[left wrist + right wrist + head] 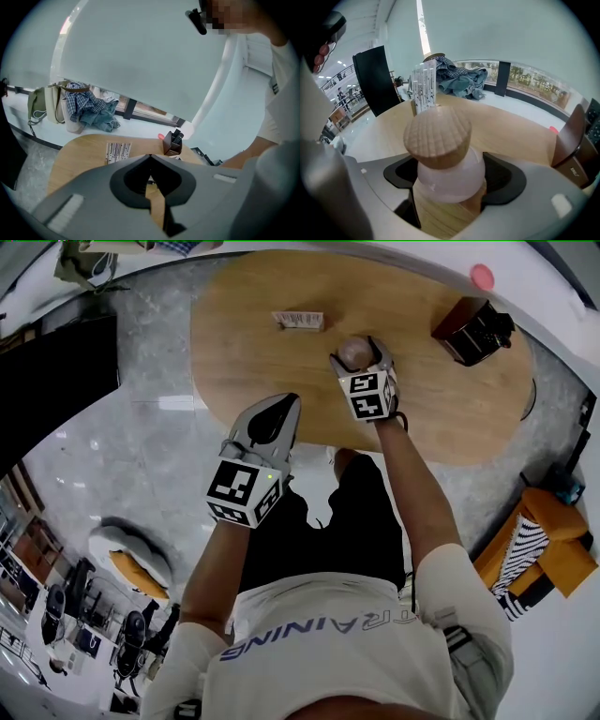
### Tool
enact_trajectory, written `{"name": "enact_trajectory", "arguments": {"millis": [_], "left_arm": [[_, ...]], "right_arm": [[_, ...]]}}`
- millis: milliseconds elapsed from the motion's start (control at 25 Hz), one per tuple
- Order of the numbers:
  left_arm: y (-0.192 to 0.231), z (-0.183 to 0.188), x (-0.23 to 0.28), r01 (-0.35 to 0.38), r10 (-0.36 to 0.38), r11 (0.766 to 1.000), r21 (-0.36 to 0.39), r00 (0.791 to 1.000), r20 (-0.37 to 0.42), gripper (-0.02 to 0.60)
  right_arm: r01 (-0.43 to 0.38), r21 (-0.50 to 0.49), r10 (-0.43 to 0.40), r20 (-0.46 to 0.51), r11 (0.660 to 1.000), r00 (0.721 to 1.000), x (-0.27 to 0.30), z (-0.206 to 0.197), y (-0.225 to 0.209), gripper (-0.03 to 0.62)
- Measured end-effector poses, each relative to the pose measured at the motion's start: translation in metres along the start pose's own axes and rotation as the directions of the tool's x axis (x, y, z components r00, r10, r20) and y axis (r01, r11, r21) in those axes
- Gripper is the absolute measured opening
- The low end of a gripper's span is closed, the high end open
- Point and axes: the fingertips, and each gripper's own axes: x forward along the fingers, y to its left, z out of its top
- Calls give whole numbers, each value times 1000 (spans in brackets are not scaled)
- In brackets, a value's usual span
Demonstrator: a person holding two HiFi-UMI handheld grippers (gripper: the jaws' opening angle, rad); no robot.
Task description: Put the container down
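A small pale frosted container (353,350) with a round wooden lid sits between the jaws of my right gripper (359,356), over the middle of the oval wooden table (431,404). In the right gripper view the container (443,176) fills the gap of the right gripper (446,187); both jaws press its body. Its base is hidden, so I cannot tell whether it touches the table (511,124). My left gripper (289,401) hovers at the table's near edge, shut and empty. In the left gripper view its tips (150,155) meet above the table (79,152).
A striped white box (298,320) stands at the table's far side. A dark brown holder (472,329) with remotes is at the right end, a pink disc (482,277) beyond it. Clothes (459,77) lie heaped on the far ledge. An orange chair (548,545) stands at right.
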Motion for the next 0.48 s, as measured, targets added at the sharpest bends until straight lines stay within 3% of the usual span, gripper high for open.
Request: {"name": "enact_trajectory", "arguments": {"millis": [80, 240, 480], "left_arm": [[-7, 9, -6, 4, -4, 1000, 11, 1000, 10, 0], [-28, 41, -21, 22, -24, 998, 53, 999, 47, 0], [-66, 99, -54, 55, -70, 988, 143, 992, 104, 0]], "right_arm": [[-24, 5, 24, -6, 1000, 1000, -9, 2, 1, 462], [-50, 8, 50, 16, 999, 999, -57, 14, -3, 468], [-42, 43, 38, 96, 998, 995, -170, 58, -10, 366]]}}
